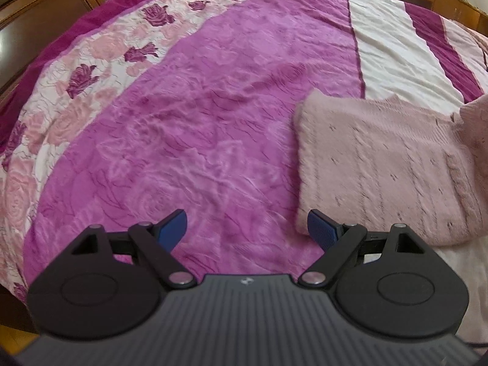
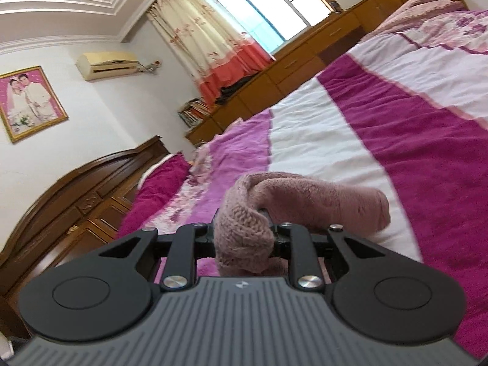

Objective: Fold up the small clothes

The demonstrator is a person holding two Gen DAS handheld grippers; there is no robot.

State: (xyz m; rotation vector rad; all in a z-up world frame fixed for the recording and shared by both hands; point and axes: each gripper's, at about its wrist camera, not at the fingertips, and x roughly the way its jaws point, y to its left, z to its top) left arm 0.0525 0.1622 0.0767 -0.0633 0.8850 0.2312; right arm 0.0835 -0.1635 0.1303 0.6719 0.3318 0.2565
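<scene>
A pale pink knitted sweater lies folded on the bed to the right in the left wrist view. Its far right part rises off the bed. My left gripper hangs open over the purple bedspread, nothing between its blue pads; the right pad sits at the sweater's near left corner. In the right wrist view my right gripper is shut on a bunched fold of the pink knit, which hides the fingertips. A fleecy, sleeve-like roll of the garment trails ahead of it above the bed.
The bed carries a cover striped in purple, white and magenta. A dark wooden headboard stands at one end. Low wooden cabinets run under the window, and a wardrobe stands beyond the bed's far left side.
</scene>
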